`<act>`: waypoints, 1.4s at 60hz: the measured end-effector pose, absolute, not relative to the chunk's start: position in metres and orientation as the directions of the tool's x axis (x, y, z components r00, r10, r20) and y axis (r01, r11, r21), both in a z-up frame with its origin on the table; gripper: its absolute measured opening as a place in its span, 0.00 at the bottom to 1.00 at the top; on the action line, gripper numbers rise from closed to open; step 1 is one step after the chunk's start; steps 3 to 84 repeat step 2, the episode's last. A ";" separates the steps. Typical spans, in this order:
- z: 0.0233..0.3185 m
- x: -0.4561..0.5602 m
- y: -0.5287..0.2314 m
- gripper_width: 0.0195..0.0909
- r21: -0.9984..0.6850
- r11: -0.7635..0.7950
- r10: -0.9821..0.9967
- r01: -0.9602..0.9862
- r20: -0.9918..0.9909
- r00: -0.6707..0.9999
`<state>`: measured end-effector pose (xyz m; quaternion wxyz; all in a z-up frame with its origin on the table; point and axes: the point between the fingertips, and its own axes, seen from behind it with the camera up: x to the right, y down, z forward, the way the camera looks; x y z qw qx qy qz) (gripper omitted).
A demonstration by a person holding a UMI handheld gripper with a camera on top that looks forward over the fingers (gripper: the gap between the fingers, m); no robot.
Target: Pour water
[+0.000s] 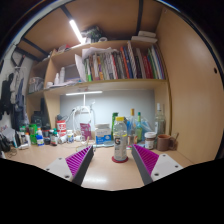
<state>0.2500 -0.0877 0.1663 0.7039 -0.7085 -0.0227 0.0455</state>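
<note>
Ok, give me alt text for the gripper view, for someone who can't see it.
The open tool points its two purple-padded fingers across a wooden desk at a clear plastic bottle with a white label, which stands just ahead of them, untouched. Beyond are more small bottles and containers, and a shelf of upright books above.

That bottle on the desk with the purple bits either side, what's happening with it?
A person is holding a two-fingered tool out over a wooden desk. Its fingers are open, and a clear bottle with a white label stands on the desk just ahead of them, in line with the gap and not gripped. No pouring has begun. More bottles and containers line the back of the desk, with books on a shelf above.
</note>
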 end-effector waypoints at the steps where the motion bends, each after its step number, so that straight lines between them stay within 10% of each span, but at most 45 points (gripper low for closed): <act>1: 0.167 0.250 -0.089 0.92 -0.999 -0.008 0.094 -0.033 -0.034 0.995; 84: 0.167 0.251 -0.091 0.92 -0.999 -0.009 0.092 -0.035 -0.035 0.995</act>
